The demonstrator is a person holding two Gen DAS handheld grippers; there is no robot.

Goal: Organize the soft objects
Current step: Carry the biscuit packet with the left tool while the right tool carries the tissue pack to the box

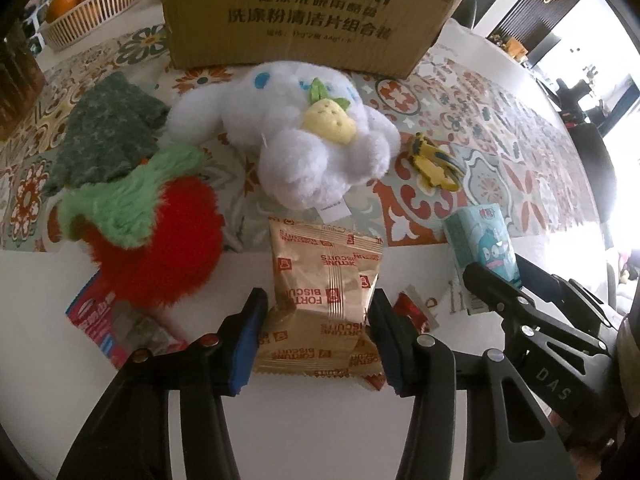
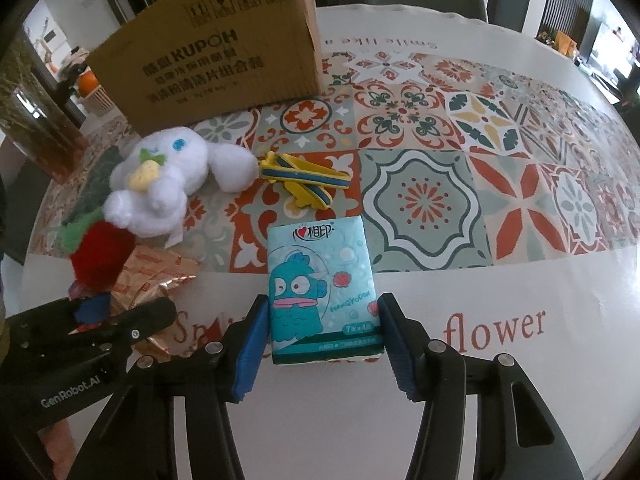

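My left gripper point(image 1: 318, 320) is open, its jaws on either side of gold biscuit packets point(image 1: 324, 296) lying on the table. My right gripper point(image 2: 322, 334) is open, its jaws on either side of a teal tissue pack point(image 2: 322, 292), which also shows in the left wrist view point(image 1: 482, 240). A white plush dog point(image 1: 304, 136) holding a yellow fruit lies behind the packets; it also shows in the right wrist view point(image 2: 160, 184). A red and green plush point(image 1: 152, 236) lies left of the packets. A dark green cloth point(image 1: 108, 136) lies further left.
A large cardboard box point(image 1: 316, 12) stands at the back, also in the right wrist view point(image 2: 208, 60). A yellow and blue toy plane point(image 2: 300, 180) lies beside the plush dog. A basket of oranges point(image 1: 88, 0) sits far left. A red and blue packet point(image 1: 108, 328) lies under the red plush.
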